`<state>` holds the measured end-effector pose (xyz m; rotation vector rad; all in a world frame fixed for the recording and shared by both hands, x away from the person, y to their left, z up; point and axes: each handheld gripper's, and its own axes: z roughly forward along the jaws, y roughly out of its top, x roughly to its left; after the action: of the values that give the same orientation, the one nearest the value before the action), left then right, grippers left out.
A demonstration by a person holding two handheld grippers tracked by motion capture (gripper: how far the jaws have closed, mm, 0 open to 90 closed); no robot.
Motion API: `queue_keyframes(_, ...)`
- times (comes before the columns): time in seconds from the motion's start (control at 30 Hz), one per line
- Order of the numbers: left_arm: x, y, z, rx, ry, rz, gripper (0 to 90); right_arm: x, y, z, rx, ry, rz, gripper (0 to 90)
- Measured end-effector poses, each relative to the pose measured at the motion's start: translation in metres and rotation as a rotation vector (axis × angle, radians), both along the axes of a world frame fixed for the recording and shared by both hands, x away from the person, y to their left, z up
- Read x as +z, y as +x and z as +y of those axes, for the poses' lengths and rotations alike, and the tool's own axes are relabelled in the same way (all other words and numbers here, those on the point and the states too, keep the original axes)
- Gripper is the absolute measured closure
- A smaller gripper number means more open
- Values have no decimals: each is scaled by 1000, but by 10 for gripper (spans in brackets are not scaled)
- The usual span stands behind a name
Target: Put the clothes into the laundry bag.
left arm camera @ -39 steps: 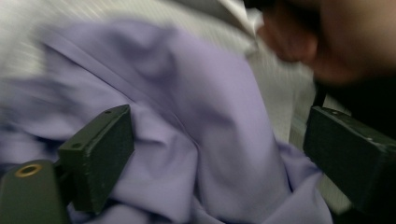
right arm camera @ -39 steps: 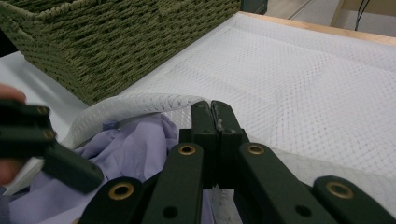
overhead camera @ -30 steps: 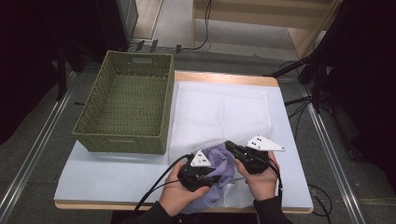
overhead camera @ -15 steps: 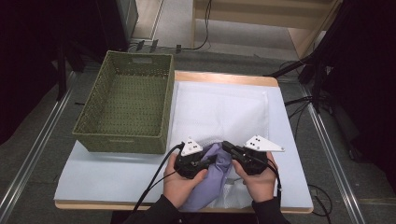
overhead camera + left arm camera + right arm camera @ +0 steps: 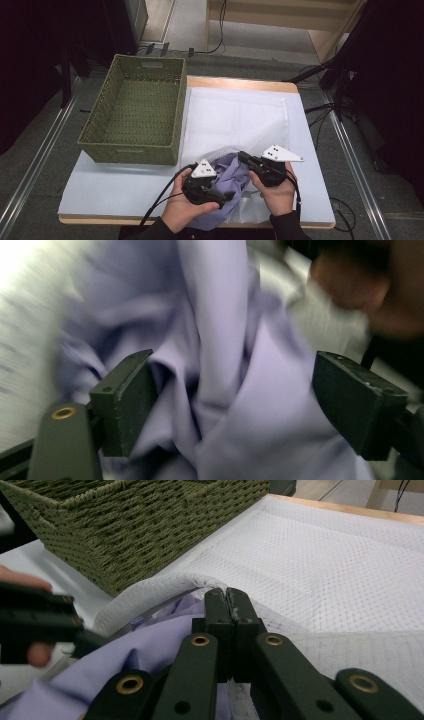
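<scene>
1. Pale blue sheeting covers the wooden table where we work, with grey floor, metal rails and trailing cables around it.
2. We see a rectangular olive-green woven basket standing at the table's far left corner, its near wall just beside the laundry.
3. We see a white mesh laundry bag lying flat across the middle of the table, its open mouth bunched up towards the near edge.
4. We find the crumpled lilac cloth garment at the near edge of the table, between our two hands, partly tucked under the lifted rim of the mesh bag.
5. Our left gripper points into the garment; its jaws have just been opening and now stand wide, with folds of the lilac cloth bulging between them but neither pad pressing on it.
6. Our right gripper has its jaws fully together, pinching the white mesh rim of the bag and holding it raised above the garment.
7. In the right gripper view, the bag's rim arches over the lilac cloth, with the basket close behind.
</scene>
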<state>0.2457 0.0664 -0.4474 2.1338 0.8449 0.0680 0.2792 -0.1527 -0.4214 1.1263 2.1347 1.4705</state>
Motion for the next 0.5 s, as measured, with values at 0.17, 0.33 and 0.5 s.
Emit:
queue_keyframes(0.17,-7,7,2,96,-4,-22,660,0,-2,2,9,-1,0,900)
queue_keyframes(0.33,5,14,1,121,-78,-27,785,1,-2,1,24,30,-2,900)
queue_keyframes(0.5,18,18,-3,183,-155,-93,785,8,-4,-1,22,49,-24,900)
